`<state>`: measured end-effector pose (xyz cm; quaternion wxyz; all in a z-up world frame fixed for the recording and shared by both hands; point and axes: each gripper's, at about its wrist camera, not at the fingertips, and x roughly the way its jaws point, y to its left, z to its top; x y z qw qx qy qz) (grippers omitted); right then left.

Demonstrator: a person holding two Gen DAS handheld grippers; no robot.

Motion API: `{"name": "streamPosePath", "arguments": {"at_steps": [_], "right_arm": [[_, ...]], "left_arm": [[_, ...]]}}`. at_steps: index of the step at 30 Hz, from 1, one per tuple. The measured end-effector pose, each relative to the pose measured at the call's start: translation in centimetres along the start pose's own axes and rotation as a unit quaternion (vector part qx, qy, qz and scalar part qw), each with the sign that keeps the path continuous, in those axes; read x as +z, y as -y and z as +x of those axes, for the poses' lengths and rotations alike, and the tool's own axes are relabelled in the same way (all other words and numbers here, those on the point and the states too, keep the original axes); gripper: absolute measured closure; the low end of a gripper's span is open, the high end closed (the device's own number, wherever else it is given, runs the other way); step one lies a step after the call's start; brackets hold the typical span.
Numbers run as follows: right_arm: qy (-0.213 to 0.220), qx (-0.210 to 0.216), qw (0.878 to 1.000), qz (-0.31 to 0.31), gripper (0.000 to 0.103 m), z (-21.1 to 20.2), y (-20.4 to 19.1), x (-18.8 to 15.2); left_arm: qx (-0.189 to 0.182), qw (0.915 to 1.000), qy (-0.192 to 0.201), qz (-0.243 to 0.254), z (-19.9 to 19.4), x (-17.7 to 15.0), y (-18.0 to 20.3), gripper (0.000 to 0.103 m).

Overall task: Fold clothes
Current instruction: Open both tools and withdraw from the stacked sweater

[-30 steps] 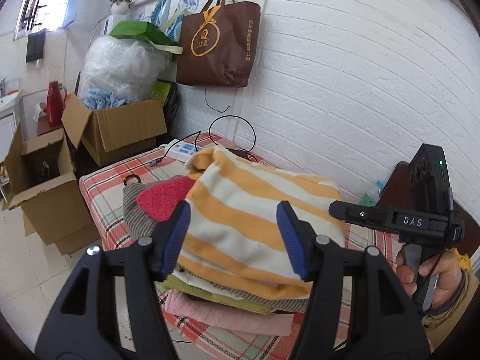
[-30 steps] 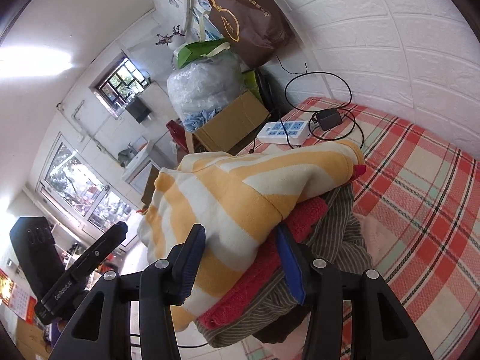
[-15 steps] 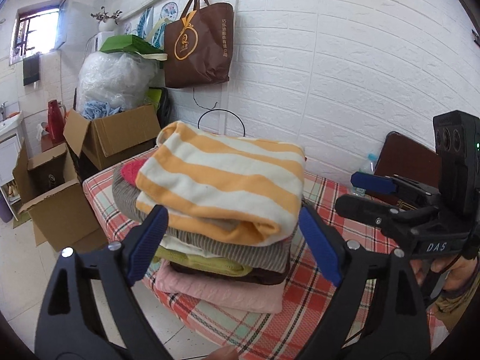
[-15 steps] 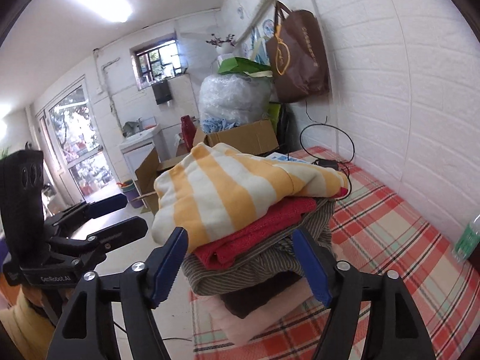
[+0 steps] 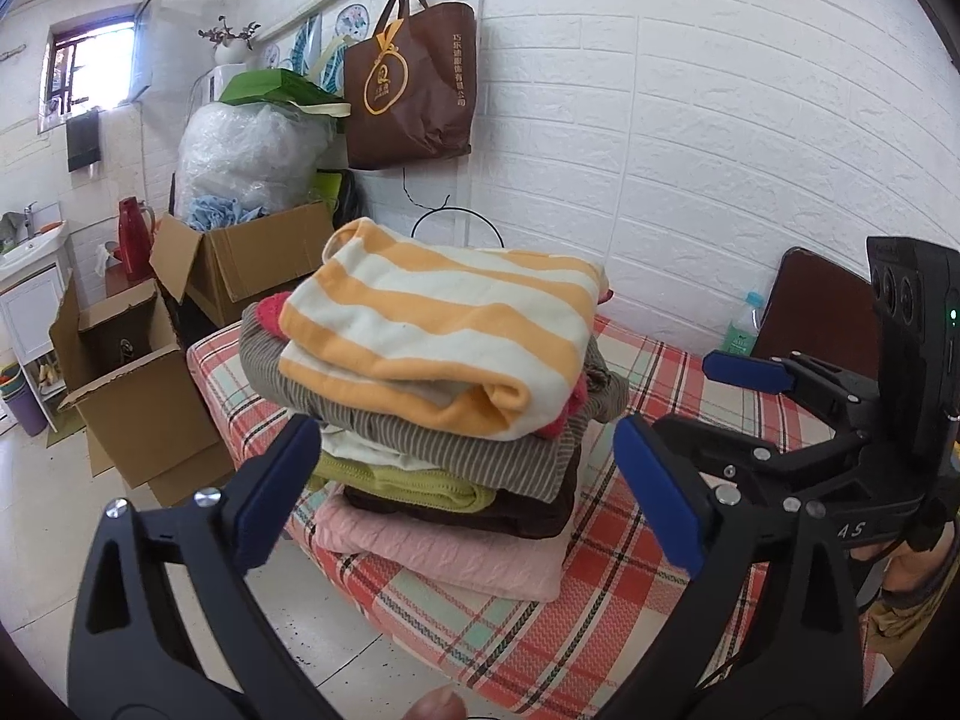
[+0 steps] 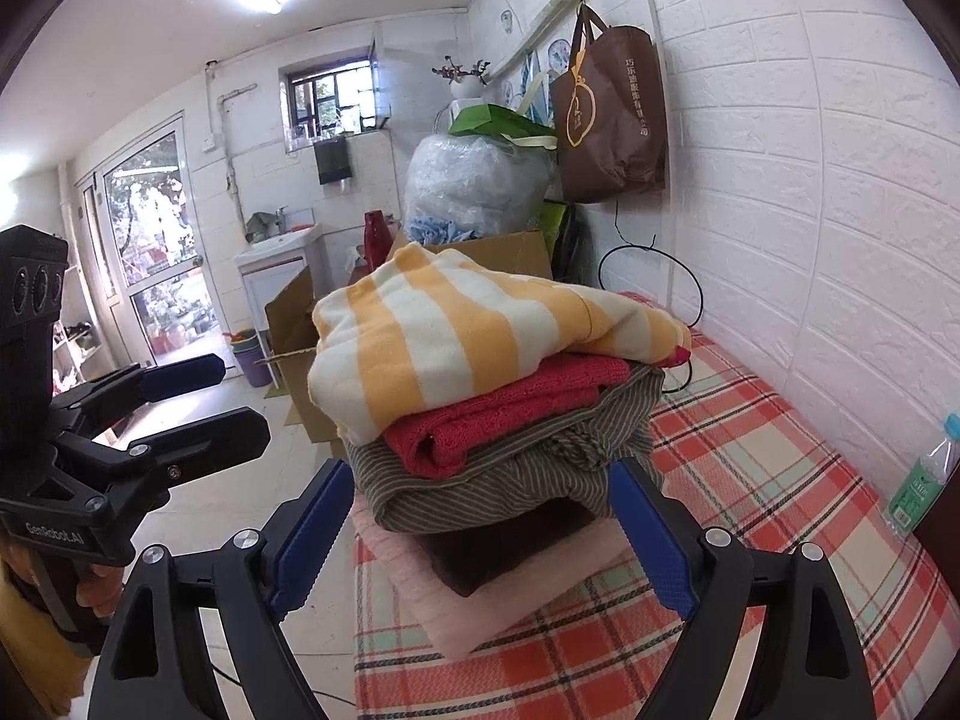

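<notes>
Now both jaws just spread, left gripper (image 5: 465, 501), right gripper (image 6: 480, 537), flanking clothes stack (image 5: 444, 372) untouched.

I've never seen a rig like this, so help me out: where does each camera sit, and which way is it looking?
Left wrist: rides on the left gripper, looking along its open blue fingers at the stack of clothes on the plaid bed; the right gripper and a hand show at right.
Right wrist: rides on the right gripper, facing the same stack from the other side; the left gripper shows at left.
Shared: the stack, bed, brown bag, cardboard boxes.
</notes>
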<state>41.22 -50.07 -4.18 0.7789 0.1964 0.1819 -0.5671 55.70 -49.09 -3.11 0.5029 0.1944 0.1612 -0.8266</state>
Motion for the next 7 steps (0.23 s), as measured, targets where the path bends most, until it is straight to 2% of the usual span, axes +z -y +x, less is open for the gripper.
{"name": "streamPosePath", "arguments": {"at_steps": [3,7], "right_arm": [[0.001,-0.003,1.0,-0.004,0.014,-0.1,-0.1,-0.1],[0.002,-0.006,1.0,0.001,0.014,-0.2,0.0,-0.2]], "left_arm": [[-0.001,0.9999,0.01,0.011,-0.2,-0.2,0.7,0.004],[0.001,0.9998,0.004,0.018,-0.1,-0.5,1.7,0.004]]}}
